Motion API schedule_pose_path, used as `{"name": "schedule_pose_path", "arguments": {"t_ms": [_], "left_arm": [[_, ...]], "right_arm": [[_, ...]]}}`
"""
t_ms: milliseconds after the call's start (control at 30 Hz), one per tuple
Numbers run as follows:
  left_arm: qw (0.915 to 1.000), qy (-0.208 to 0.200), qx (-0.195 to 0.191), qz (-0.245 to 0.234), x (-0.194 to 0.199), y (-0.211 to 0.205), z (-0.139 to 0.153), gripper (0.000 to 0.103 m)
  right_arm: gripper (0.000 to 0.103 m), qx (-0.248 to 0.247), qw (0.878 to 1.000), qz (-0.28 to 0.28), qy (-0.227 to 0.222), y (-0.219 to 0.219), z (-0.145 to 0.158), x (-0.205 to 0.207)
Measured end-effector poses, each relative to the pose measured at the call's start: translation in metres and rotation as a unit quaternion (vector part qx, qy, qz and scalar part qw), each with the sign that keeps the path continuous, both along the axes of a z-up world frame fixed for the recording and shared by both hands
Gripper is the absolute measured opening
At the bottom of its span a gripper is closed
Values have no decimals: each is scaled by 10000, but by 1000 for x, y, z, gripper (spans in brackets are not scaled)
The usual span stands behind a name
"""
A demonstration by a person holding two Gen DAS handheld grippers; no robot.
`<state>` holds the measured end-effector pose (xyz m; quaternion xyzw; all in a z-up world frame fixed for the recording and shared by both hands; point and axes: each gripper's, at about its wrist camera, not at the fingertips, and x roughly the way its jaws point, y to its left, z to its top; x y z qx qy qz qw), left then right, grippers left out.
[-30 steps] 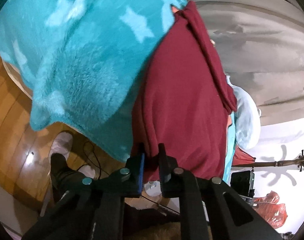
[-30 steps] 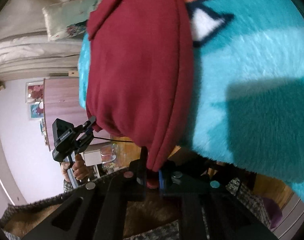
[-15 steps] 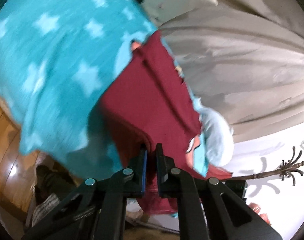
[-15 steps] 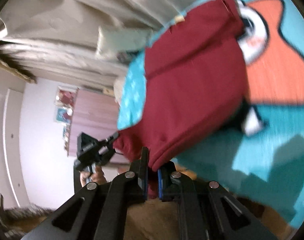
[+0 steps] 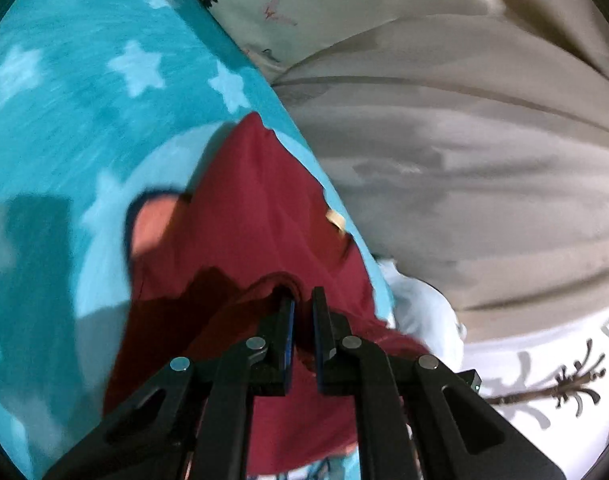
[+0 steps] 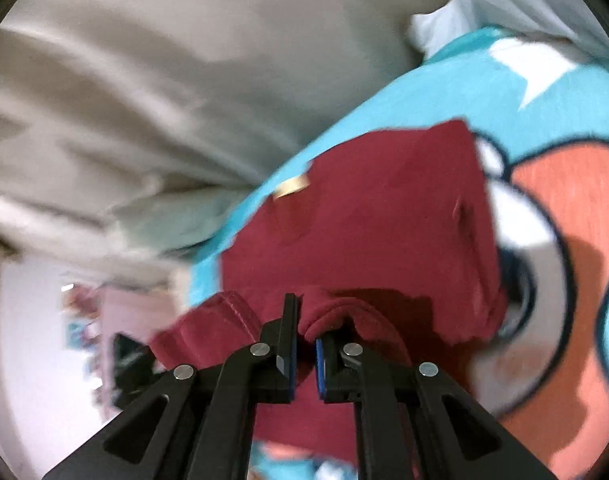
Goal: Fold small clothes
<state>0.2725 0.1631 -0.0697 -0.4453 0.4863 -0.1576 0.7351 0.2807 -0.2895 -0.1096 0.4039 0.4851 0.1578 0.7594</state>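
Left wrist view: left gripper (image 5: 303, 316) pinches a fold of the maroon garment (image 5: 260, 216), which lies on the teal star blanket (image 5: 84, 120) beside the beige curtain (image 5: 464, 160). Right wrist view: right gripper (image 6: 305, 328) nips the maroon garment (image 6: 368, 216) at its near edge, jaws nearly together.

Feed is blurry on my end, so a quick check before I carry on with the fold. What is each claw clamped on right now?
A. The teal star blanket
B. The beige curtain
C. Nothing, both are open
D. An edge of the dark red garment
D: in both wrist views the left claw and right claw have folds of the dark red garment pinched between their fingers, above the teal blanket.
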Motion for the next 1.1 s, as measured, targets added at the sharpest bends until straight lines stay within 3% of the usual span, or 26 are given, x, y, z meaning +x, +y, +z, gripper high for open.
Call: {"name": "schedule_pose_path", "arguments": {"t_ms": [100, 233, 267, 333, 367, 400, 433, 500, 600, 667, 733, 800, 933, 1033, 1100], "left_arm": [[9998, 115, 166, -94, 35, -6, -13, 9], [9993, 281, 116, -196, 60, -3, -25, 10], [9992, 317, 81, -227, 63, -2, -27, 11], [9991, 333, -73, -241, 64, 2, -28, 12], [9991, 309, -158, -239, 63, 3, -27, 13], [9991, 276, -225, -237, 63, 4, -25, 19], [9990, 227, -301, -222, 62, 5, -22, 24], [9989, 135, -433, -126, 63, 9, -17, 34], [9978, -107, -565, 322, 61, 26, -1, 58], [9968, -219, -648, 423, 55, 32, 10, 61], [9979, -408, -437, 258, 48, 25, 23, 61], [9978, -629, 119, -143, 40, 5, 36, 62], [9908, -555, 833, -907, 42, -38, 27, 63], [9868, -258, 1349, -855, 59, -48, 2, 63], [9857, -69, 1551, -660, 76, -41, -19, 63]], "right_arm": [[10, -471, 9979, -287, 347, -7, -20, 29], [11, -164, 9968, -534, 575, -16, -31, 42], [16, -95, 9968, -564, 566, -17, -30, 42], [36, 100, 9969, -630, 468, -23, -26, 40], [52, 193, 9966, -712, 376, -28, -21, 39], [61, 222, 9961, -799, 298, -33, -17, 37], [63, 222, 9951, -947, 177, -40, -10, 34], [64, 194, 9934, -1131, 90, -52, 0, 33], [64, 272, 9924, -1197, -29, -63, 15, 25], [64, 330, 9933, -1104, -48, -60, 22, 19], [64, 325, 9960, -821, -99, -45, 29, 15], [64, 267, 9984, -488, -133, -25, 30, 18], [64, 14, 9999, 128, 13, 13, 16, 35], [64, -518, 9978, 268, 326, 26, -9, 62], [49, -952, 9942, 263, 414, 25, -22, 78]]}}
